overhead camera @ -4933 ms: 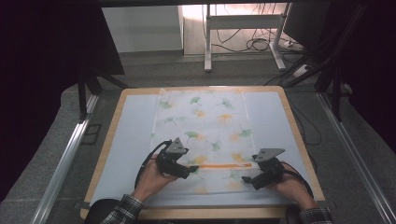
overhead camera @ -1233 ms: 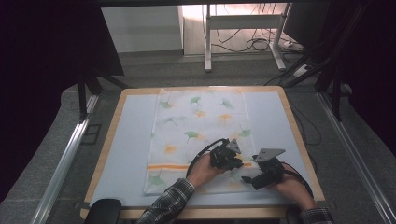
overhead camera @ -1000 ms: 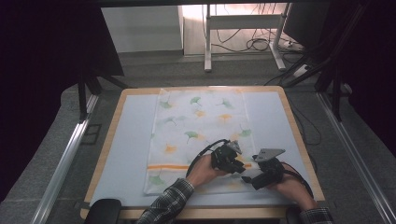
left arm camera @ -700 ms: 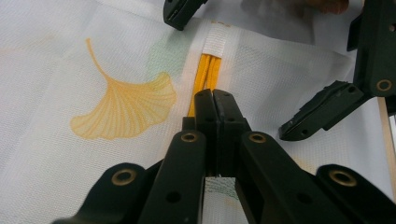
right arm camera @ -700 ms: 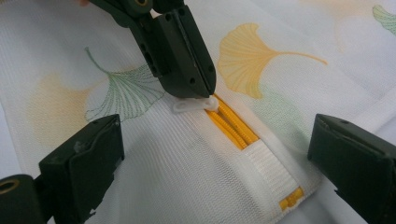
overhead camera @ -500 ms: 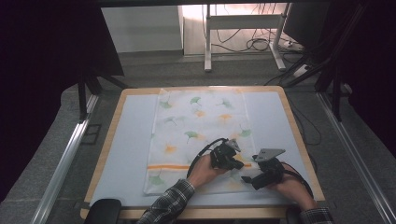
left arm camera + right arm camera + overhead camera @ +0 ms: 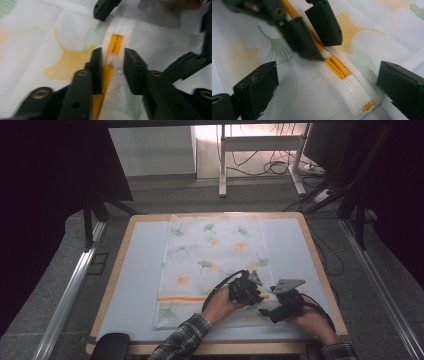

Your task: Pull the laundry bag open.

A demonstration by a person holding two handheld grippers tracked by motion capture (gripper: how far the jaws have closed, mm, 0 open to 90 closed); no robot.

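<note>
A white mesh bag point(image 7: 215, 255) printed with ginkgo leaves lies flat on the table, an orange zipper point(image 7: 180, 298) running across its near end. My left gripper point(image 7: 257, 297) hovers over the zipper's right end. Its jaws have just been opening and now stand slightly apart on either side of the white zipper pull point(image 7: 115, 63), not pressing on it. My right gripper point(image 7: 329, 72) is wide open, its jaws straddling the zipper's white end tab point(image 7: 357, 92) at the bag's right edge. The left gripper point(image 7: 327, 48) sits just beyond it, over the pull point(image 7: 325, 53).
The table point(image 7: 135, 270) has a pale blue top and a wooden rim point(image 7: 320, 270). A black pad point(image 7: 110, 345) sits at the front left corner. Beyond the far edge are desk legs point(image 7: 222, 160) and floor cables point(image 7: 280, 167).
Since the oldest frame my left gripper has travelled right along the zipper, from its left part to beside the right gripper. Over the last second neither hand has visibly moved.
</note>
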